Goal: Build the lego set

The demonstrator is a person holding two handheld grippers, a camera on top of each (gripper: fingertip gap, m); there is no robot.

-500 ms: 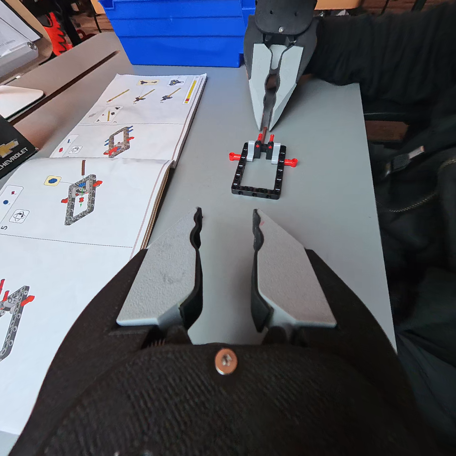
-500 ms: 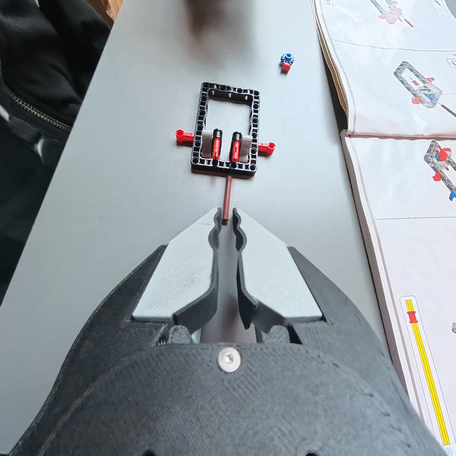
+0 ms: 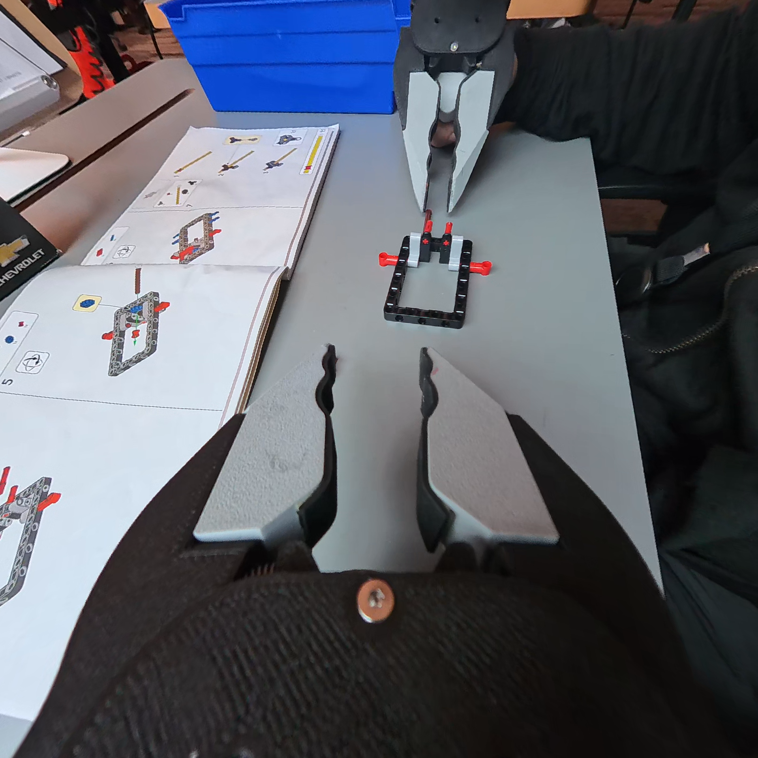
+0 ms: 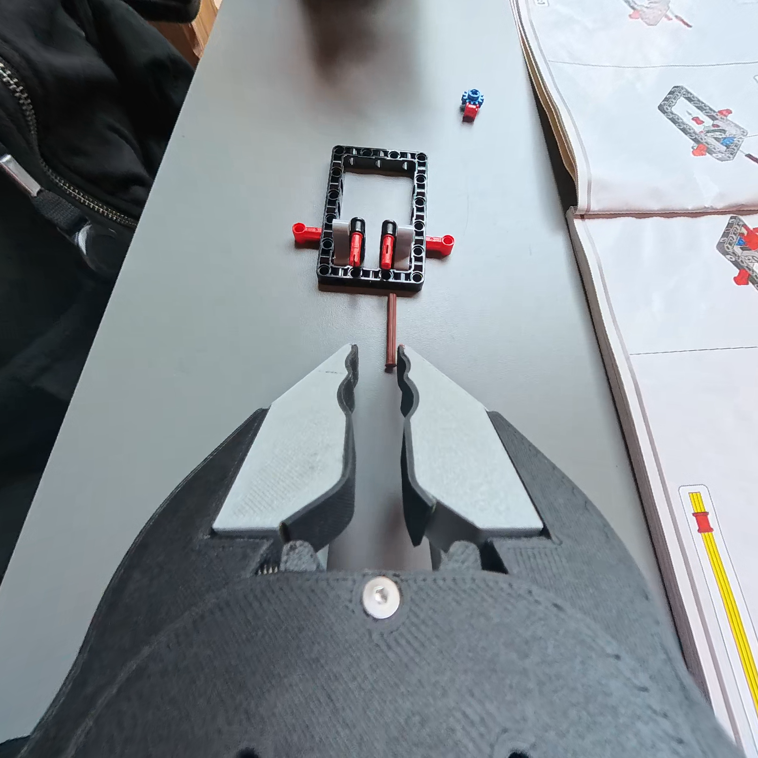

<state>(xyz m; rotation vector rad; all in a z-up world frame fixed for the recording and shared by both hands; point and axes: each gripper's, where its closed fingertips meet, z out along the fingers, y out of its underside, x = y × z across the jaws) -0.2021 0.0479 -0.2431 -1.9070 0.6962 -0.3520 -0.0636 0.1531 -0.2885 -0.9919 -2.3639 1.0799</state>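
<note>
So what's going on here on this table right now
A person is building a lego set with two handheld grippers. The right gripper is open, its fingers either side of the near end of a thin brown axle whose far end meets the black frame lying on the grey table. The left gripper is open and empty, hovering short of the frame. An instruction booklet lies open beside it, and a small blue and red piece waits nearby.
</note>
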